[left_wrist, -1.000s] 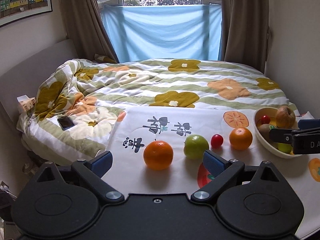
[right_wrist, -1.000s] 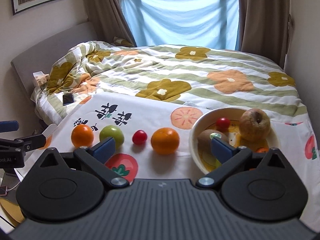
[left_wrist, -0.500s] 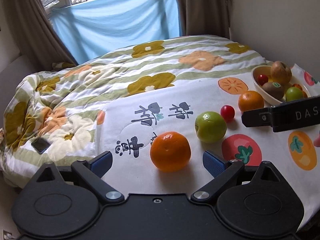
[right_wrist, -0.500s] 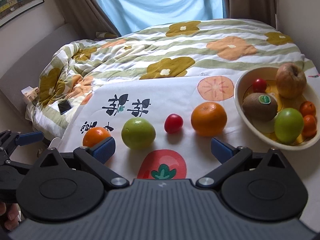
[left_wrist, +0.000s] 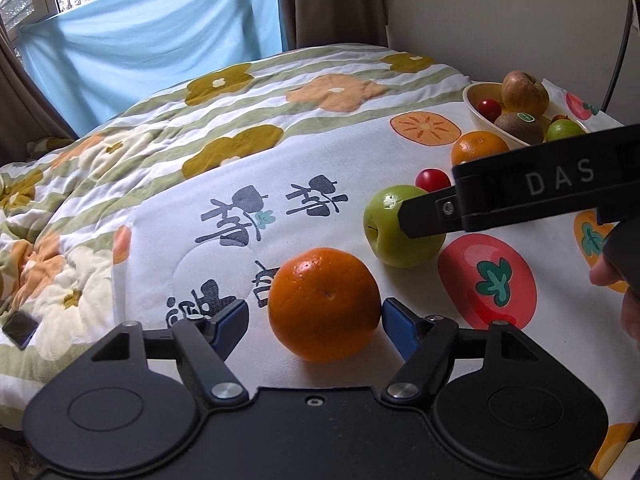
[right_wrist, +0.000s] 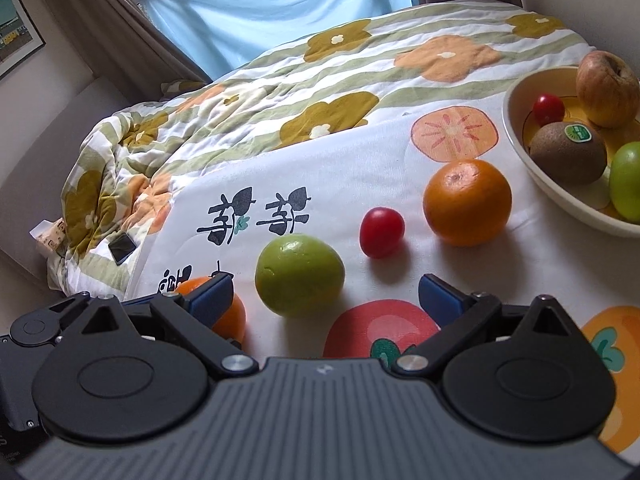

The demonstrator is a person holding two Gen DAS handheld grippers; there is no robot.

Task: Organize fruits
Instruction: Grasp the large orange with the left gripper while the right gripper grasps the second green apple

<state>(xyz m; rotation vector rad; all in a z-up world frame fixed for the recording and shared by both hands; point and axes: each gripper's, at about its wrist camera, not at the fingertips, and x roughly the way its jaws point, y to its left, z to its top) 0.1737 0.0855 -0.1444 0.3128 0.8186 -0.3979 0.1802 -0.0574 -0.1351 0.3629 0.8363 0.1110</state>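
"Four fruits are lying loose on the printed cloth (right_wrist: 360, 168) over the worktop: a near orange (left_wrist: 324, 304), a green apple (right_wrist: 299, 275), a cherry tomato (right_wrist: 381, 232) and a far orange (right_wrist: 467, 202). The left hand-held gripper (left_wrist: 316, 322) is straddling the near orange, jaws apart, the right pad seemingly at the rind, the left just clear of it."

"And the other one?"

"The right hand-held gripper (right_wrist: 326, 298) is hanging over the green apple, jaws wide apart and gripping nothing. In the left wrist view its black arm is crossing right in front of that apple."

"Where is everything heading?"

"Presumably to the cream bowl (right_wrist: 520, 148) at the far right, which is already holding a red apple (right_wrist: 608, 88), a kiwi (right_wrist: 568, 152), a small tomato (right_wrist: 549, 108) and another green apple (right_wrist: 626, 184)."

"What is worrying you, standing here?"

"Two things. The orange is round and the cloth is looking soft; if the jaws are closing off-centre, the fruit is likely rolling out toward the bed quilt (left_wrist: 240, 92) or nudging the apple. And both grippers are working close together, so a lift toward the bowl is risking a knock against the right arm and scattering the row."
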